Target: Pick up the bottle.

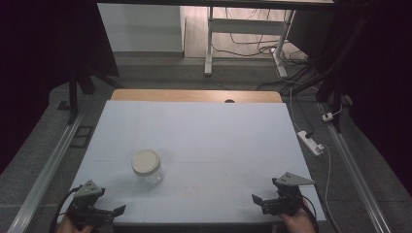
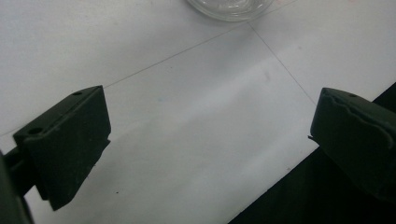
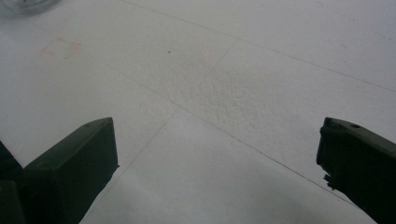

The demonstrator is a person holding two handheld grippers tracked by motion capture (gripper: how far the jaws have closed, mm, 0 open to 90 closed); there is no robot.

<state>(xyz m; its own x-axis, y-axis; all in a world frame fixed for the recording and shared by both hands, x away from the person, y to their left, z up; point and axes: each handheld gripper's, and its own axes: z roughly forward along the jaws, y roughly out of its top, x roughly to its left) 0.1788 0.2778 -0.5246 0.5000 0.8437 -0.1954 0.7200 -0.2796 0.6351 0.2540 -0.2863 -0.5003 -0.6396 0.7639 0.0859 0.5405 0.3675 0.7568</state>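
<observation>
A clear glass jar (image 1: pixel 146 167) with a cream lid stands upright on the white table top (image 1: pixel 204 141), left of centre and toward the front. Its rounded glass base (image 2: pixel 229 8) shows at the top edge of the left gripper view, and a sliver of the jar (image 3: pixel 25 5) sits in the top left corner of the right gripper view. My left gripper (image 1: pixel 116 211) rests at the front left corner, open, with bare table between its jaws (image 2: pixel 208 140). My right gripper (image 1: pixel 257 200) is at the front right, also open and holding nothing (image 3: pixel 217 158).
The table's wooden back edge (image 1: pixel 194 95) has a small hole. Beyond it stand a white desk frame (image 1: pixel 243 43) and loose cables. A power strip (image 1: pixel 311 142) lies on the floor at the right. Metal rails (image 1: pixel 53 160) run along both sides.
</observation>
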